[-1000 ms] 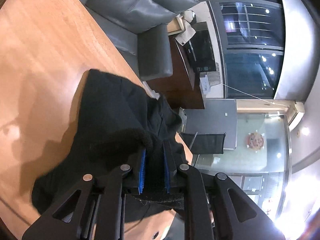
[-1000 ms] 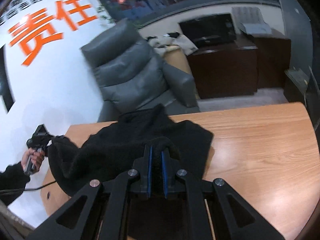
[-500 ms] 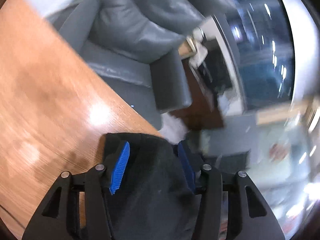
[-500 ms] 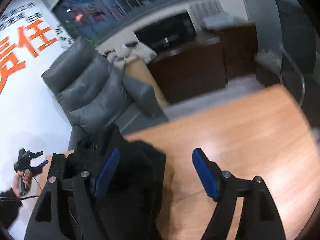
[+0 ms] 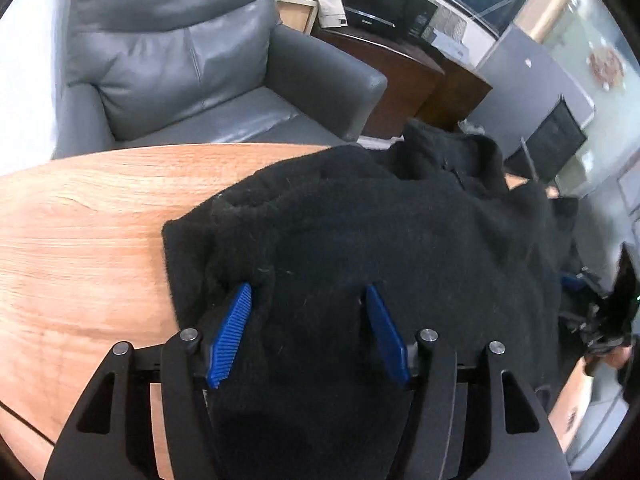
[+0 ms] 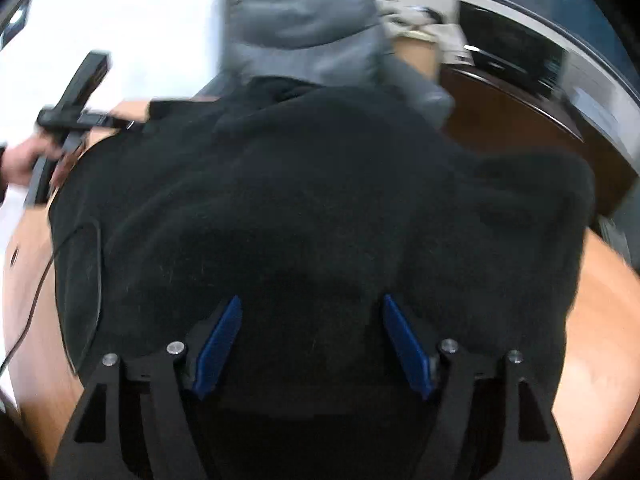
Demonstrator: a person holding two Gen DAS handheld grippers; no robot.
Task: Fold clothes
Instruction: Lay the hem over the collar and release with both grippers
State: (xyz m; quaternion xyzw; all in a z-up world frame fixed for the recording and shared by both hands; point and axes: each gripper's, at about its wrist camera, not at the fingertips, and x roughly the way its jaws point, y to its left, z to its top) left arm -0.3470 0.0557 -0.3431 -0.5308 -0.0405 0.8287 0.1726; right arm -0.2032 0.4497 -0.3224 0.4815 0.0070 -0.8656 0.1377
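Note:
A black fleece garment (image 5: 400, 232) lies bunched on the wooden table (image 5: 80, 240). My left gripper (image 5: 308, 300) is open, its blue pads (image 5: 234, 328) spread over the garment's left edge; fabric sits between the jaws but is not clamped. In the right wrist view the same garment (image 6: 320, 200) fills the middle, and my right gripper (image 6: 312, 312) is open above it. The left gripper also shows in the right wrist view (image 6: 72, 96), held in a hand at the far left.
A grey leather armchair (image 5: 192, 64) stands just behind the table. A dark wooden cabinet (image 5: 404, 80) with a black appliance stands to the right of it. A thin cable (image 6: 36, 280) runs over the table's left side.
Both grippers were shut on the garment a second ago and have opened, letting it drop onto the table. Both views have swung round over the garment.

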